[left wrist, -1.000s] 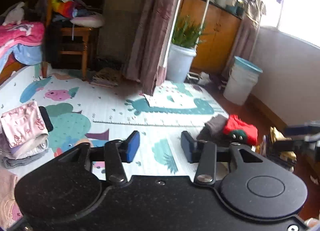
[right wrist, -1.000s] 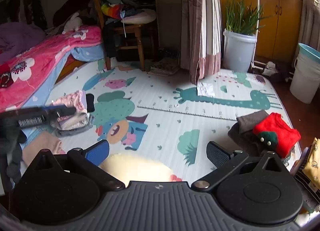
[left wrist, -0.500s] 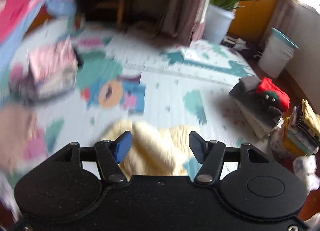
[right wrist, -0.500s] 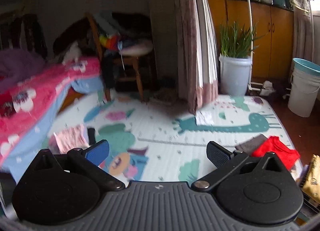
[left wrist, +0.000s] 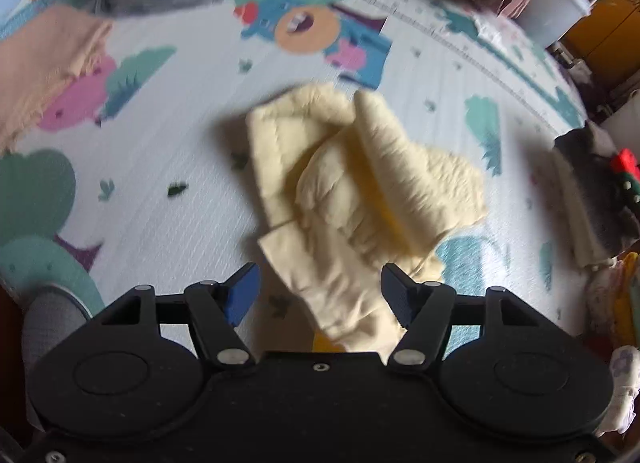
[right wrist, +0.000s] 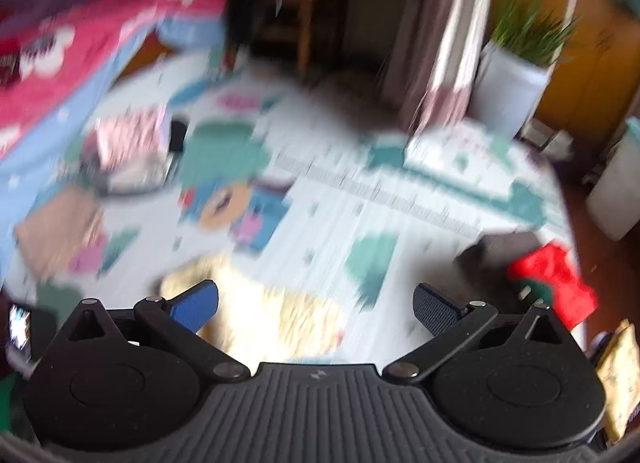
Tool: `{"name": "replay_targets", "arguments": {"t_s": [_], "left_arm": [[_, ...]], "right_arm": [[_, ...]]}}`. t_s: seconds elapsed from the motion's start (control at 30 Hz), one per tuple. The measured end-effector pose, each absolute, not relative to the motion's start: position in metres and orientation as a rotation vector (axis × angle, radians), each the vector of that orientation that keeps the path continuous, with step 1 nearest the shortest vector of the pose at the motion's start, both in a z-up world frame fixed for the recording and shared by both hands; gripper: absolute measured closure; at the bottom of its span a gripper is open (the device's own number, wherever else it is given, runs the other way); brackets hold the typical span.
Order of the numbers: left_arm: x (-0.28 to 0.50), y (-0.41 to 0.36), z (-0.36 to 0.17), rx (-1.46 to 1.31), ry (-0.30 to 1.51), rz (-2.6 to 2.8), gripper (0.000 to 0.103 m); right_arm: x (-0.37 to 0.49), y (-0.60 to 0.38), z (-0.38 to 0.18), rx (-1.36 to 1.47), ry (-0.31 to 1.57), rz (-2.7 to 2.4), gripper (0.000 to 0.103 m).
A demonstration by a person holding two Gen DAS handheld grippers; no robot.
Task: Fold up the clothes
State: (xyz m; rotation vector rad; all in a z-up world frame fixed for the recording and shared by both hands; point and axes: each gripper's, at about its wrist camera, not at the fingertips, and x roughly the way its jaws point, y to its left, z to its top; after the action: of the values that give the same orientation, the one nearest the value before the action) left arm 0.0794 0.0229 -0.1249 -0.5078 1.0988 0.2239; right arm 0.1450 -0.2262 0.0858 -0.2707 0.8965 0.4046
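While cream garment (left wrist: 360, 191) lies crumpled on mat (left wrist: 160, 183), both hand-held grippers released: left (left wrist: 320, 295), right (right wrist: 316, 305).

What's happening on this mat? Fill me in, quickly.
A person is folding clothes with hand-held tongs. The left tongs are open above a crumpled cream-yellow fleece garment on the cartoon-printed play mat; their jaws have just been opening and grip nothing. The right tongs are open too, empty, in a blurred view. Folded piles, including a red and grey stack, sit at the mat's edges.
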Motion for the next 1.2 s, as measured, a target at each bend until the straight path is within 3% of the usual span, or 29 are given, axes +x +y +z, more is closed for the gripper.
{"name": "replay_targets", "arguments": {"t_s": [0.47, 0.57, 0.63, 0.97, 1.2], "left_arm": [[0.086, 0.015, -0.206, -0.663, 1.210, 0.190, 0.039], [0.088, 0.005, -0.206, -0.613, 1.180, 0.131, 0.089], [0.090, -0.001, -0.200, -0.563, 1.144, 0.104, 0.102], [0.096, -0.008, -0.117, -0.523, 0.871, -0.039, 0.103], [0.083, 0.018, -0.138, -0.576, 0.899, 0.076, 0.100]], "right_arm": [[0.153, -0.213, 0.012, -0.415, 1.060, 0.439, 0.000], [0.158, -0.220, 0.005, -0.413, 1.075, 0.422, 0.000], [0.158, -0.221, 0.003, -0.422, 1.068, 0.410, 0.000], [0.153, -0.226, -0.002, -0.444, 1.059, 0.375, 0.000], [0.147, -0.226, -0.006, -0.462, 1.063, 0.361, 0.000]]}}
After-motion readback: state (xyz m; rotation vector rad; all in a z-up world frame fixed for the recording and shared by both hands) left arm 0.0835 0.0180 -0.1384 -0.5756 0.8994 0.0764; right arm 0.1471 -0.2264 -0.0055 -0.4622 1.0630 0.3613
